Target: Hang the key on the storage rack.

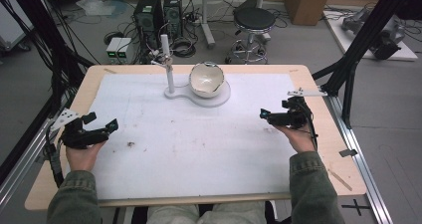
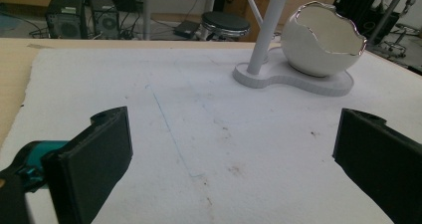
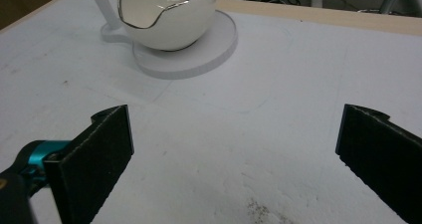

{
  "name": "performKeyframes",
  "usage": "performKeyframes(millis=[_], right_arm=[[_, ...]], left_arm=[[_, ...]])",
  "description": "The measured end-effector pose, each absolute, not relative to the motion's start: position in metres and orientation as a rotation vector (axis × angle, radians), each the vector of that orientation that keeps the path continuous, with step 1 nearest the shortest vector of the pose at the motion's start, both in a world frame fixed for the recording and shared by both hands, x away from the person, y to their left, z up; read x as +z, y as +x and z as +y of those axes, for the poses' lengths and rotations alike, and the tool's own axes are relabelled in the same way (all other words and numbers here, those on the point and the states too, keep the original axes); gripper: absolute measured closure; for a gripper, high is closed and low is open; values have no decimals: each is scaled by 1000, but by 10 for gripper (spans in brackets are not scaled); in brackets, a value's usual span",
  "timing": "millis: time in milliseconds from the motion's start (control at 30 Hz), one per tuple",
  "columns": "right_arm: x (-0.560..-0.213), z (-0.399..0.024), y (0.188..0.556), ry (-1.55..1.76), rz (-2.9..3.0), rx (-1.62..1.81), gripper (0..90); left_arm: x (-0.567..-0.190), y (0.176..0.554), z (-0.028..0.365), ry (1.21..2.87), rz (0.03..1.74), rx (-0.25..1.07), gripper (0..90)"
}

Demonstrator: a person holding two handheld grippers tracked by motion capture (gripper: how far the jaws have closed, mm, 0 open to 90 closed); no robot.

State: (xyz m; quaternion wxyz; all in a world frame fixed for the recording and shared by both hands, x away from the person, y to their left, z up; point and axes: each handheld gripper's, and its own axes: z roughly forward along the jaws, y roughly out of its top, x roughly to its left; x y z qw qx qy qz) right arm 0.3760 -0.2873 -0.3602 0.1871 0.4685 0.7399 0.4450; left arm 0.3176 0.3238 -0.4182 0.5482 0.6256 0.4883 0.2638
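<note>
Eggshell-shaped white bowl point(image 1: 206, 78) sits at the table's far middle on a flat white base point(image 1: 219, 98), its jagged silver-edged opening tilted toward the person. An upright white post point(image 1: 167, 64) rises from the base's narrower left end, so the base runs left to right. White mat point(image 1: 149, 144) covers the wooden table point(image 1: 318, 134). Left gripper point(image 1: 102, 124) and right gripper point(image 1: 264, 115) rest near opposite edges, well apart from the bowl, jaws spread wide, holding nothing.

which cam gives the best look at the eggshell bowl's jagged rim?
Left gripper view: the eggshell bowl is seen side-on, its jagged silver-edged rim standing out against the background. The right gripper view has it close but the frame top crops it. The high view shows it small, looking into it on the white stand.
</note>
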Motion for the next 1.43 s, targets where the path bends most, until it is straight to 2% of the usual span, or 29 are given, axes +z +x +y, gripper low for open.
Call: performKeyframes(millis=[733,1433], right_arm=[[-396,-315,344,1348,1878,1207,6],[-415,-329,325,1465,1700,1173,6]], left_arm=[[-420,318,323,1499,1157,623,25],[-422,319,323,1496,1164,632,25]])
